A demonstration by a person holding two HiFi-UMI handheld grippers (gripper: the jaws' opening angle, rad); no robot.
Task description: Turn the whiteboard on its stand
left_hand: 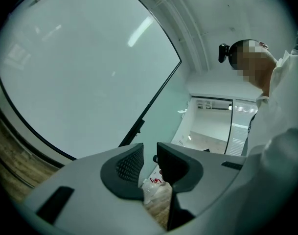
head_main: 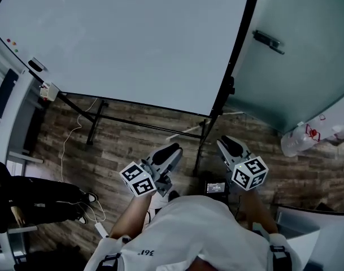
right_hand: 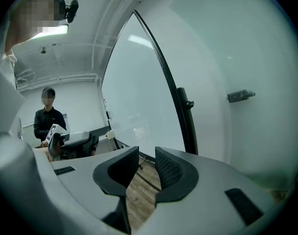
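The large whiteboard [head_main: 121, 38] fills the top of the head view, its black side post [head_main: 234, 61] running down to the stand's floor bar [head_main: 143, 123]. My left gripper [head_main: 170, 151] is below the board's lower right corner, apart from it. My right gripper [head_main: 227, 144] is just right of the post's foot, also clear of it. In the left gripper view the board [left_hand: 75, 77] is ahead and left of the gripper [left_hand: 149, 153], whose jaws stand narrowly apart and empty. In the right gripper view the post [right_hand: 180, 111] rises beyond the gripper [right_hand: 147, 155], its jaws also slightly apart and empty.
A frosted wall with a handle [head_main: 269, 41] stands right of the board. A white plastic bag [head_main: 307, 137] lies on the wooden floor at the right. A seated person's legs [head_main: 42, 199] are at the left, and a cable [head_main: 70, 140] trails from a small box [head_main: 48, 91] on the board's frame.
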